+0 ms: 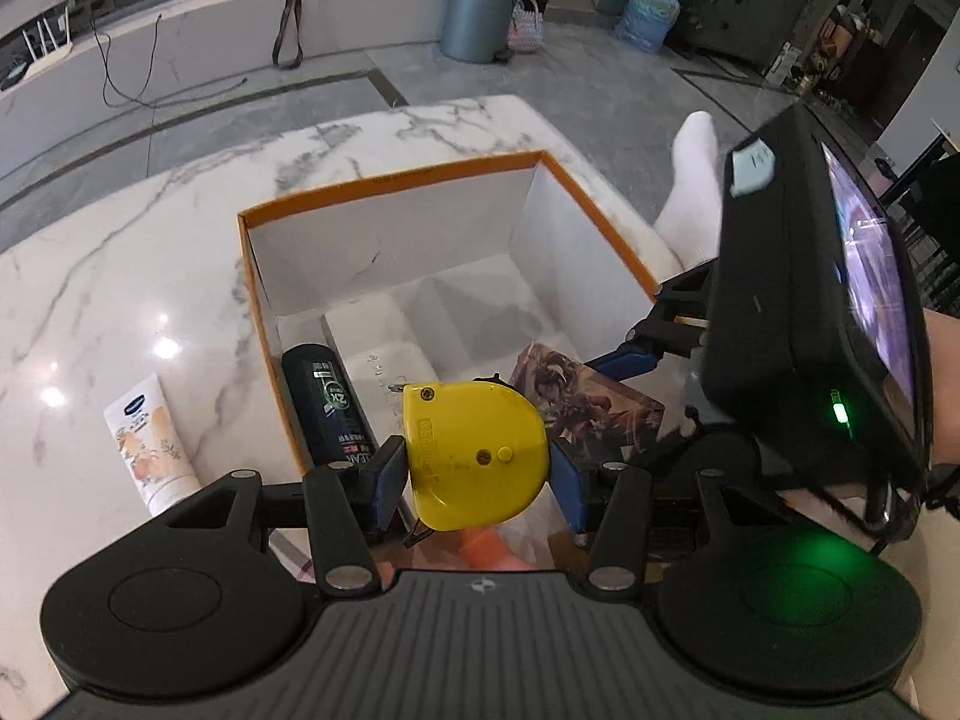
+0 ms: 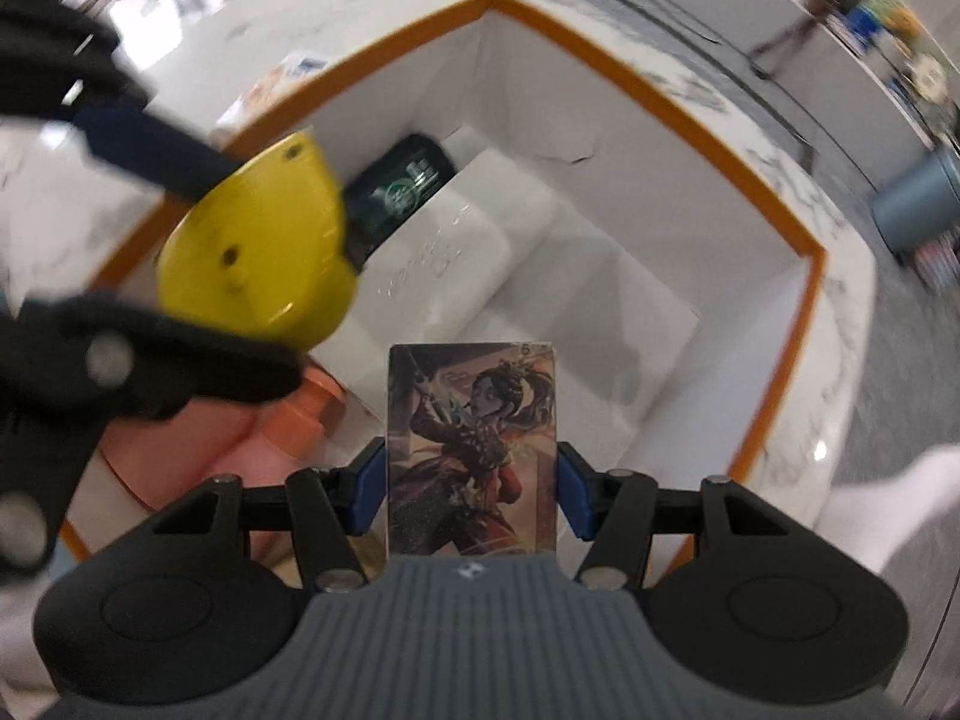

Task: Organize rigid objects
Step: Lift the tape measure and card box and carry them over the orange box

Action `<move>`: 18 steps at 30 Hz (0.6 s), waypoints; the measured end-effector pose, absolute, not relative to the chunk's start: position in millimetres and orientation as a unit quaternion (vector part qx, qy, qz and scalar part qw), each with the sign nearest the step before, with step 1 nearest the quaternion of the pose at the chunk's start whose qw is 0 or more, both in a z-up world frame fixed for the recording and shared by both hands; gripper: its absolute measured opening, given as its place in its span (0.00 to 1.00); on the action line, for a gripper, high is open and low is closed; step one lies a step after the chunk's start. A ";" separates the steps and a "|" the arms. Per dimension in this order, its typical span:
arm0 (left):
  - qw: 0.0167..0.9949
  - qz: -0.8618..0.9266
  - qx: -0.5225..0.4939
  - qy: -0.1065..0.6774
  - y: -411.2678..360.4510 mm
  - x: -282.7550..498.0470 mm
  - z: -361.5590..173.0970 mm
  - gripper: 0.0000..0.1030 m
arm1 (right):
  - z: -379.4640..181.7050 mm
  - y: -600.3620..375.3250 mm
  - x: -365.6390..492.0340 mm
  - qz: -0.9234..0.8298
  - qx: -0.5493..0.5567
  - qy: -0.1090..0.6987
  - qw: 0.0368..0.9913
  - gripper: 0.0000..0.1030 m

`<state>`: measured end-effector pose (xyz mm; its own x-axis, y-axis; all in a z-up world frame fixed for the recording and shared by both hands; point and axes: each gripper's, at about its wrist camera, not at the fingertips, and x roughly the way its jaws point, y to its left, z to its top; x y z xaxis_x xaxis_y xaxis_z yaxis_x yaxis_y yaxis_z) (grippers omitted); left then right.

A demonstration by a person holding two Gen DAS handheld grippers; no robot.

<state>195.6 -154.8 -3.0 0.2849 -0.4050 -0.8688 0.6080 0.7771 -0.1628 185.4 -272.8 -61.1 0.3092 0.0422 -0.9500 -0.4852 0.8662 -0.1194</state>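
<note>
My left gripper [image 1: 477,471] is shut on a yellow tape measure [image 1: 474,456] and holds it over the near edge of the orange-rimmed white box [image 1: 390,180]. My right gripper [image 2: 471,486] is shut on an illustrated card box [image 2: 474,450], held over the same orange-rimmed box [image 2: 660,96]. The card box also shows in the left wrist view [image 1: 594,408], to the right of the tape measure. The tape measure shows blurred in the right wrist view [image 2: 258,252]. A black bottle [image 1: 327,402] and a white pack [image 1: 390,360] lie inside the box.
A white lotion tube [image 1: 150,444] lies on the marble table [image 1: 150,252] left of the box. An orange-pink item [image 2: 288,426] lies in the box's near corner. A person's white-socked foot [image 1: 696,180] is past the table's right edge. A grey bin [image 1: 480,6] stands on the floor.
</note>
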 end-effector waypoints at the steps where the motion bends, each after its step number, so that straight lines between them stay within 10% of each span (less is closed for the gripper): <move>1: 0.794 -0.319 0.104 0.508 -156.5 198.4 -5.1 0.56 | -64.5 -273.3 187.1 0.179 -0.208 0.563 0.780 0.56; 18: 0.744 -0.368 0.145 0.538 -184.5 222.0 -45.5 0.56 | -107.4 -285.7 202.9 0.366 -0.299 0.594 0.651 0.56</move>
